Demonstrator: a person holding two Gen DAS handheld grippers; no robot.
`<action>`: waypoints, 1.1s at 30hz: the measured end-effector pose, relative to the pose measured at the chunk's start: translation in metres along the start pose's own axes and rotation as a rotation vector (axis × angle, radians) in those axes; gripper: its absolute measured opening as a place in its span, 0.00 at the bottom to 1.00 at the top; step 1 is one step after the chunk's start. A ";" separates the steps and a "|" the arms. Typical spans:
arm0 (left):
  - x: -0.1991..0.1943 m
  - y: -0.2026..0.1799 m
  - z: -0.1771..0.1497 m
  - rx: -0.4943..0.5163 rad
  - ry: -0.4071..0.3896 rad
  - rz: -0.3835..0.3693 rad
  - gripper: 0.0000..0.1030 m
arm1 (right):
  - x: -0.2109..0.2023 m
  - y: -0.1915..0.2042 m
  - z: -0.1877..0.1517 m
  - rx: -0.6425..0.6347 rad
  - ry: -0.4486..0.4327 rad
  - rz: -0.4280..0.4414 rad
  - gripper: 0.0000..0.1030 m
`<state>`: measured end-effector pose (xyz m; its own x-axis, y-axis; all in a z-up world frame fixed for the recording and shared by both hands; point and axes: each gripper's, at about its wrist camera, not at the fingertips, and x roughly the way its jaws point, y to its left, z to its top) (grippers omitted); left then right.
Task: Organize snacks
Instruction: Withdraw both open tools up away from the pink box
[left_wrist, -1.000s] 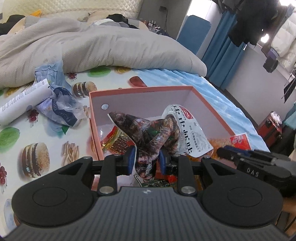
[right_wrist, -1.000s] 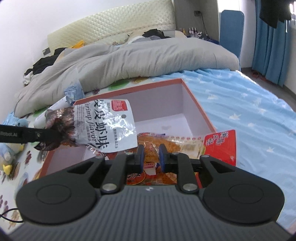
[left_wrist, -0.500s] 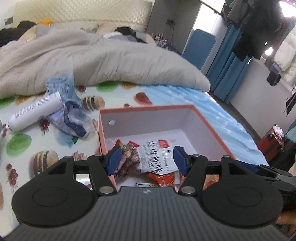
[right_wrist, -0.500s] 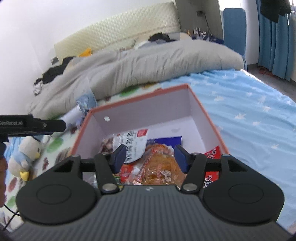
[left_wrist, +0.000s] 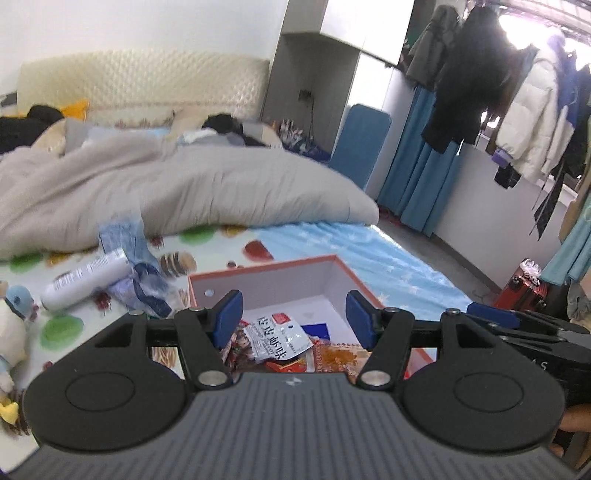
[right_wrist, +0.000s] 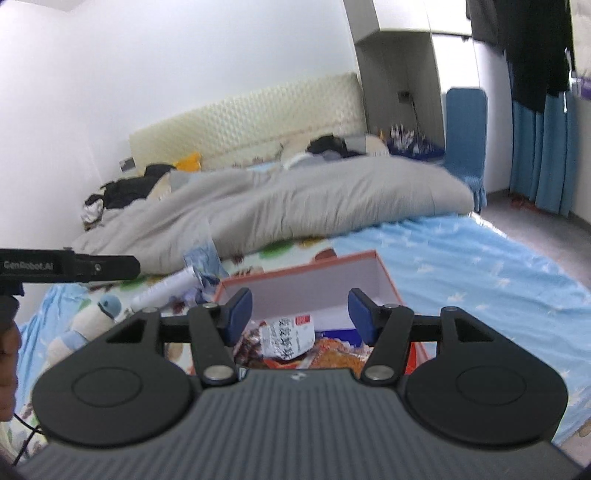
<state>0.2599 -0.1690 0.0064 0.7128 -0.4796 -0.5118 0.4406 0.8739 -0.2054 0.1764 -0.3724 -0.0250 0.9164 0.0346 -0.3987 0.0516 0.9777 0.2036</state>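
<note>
An orange-rimmed cardboard box (left_wrist: 266, 266) with white inner walls lies on the bed; it also shows in the right wrist view (right_wrist: 303, 268). Inside it lie several snack packets, topmost a white shrimp-flavour bag (left_wrist: 277, 340), seen also in the right wrist view (right_wrist: 288, 339), beside an orange snack packet (right_wrist: 334, 353). My left gripper (left_wrist: 291, 320) is open and empty, raised above the box's near side. My right gripper (right_wrist: 300, 314) is open and empty, also raised above the box. The left gripper's body appears at the left of the right wrist view (right_wrist: 70, 266).
A white tube (left_wrist: 86, 277) and crumpled blue-and-clear wrappers (left_wrist: 138, 273) lie left of the box on the food-print sheet. A penguin plush (left_wrist: 9, 325) sits at far left. A grey duvet (left_wrist: 177, 192) is heaped behind. A red suitcase (left_wrist: 524, 286) stands on the floor at right.
Both grippers let go of their snack packets, which now lie in the box. Both opened wide and rose up and back from the box.
</note>
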 end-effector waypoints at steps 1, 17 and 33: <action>-0.008 -0.002 0.000 0.003 -0.007 -0.007 0.65 | -0.009 0.004 0.001 -0.006 -0.018 0.004 0.58; -0.085 -0.009 -0.038 -0.001 -0.028 -0.053 0.65 | -0.074 0.039 -0.031 -0.064 -0.091 -0.018 0.58; -0.080 -0.007 -0.097 -0.012 0.029 -0.011 0.65 | -0.068 0.034 -0.088 0.002 0.022 -0.057 0.58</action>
<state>0.1470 -0.1289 -0.0324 0.6919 -0.4870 -0.5330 0.4419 0.8695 -0.2207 0.0806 -0.3231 -0.0695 0.9030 -0.0161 -0.4294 0.1038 0.9779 0.1817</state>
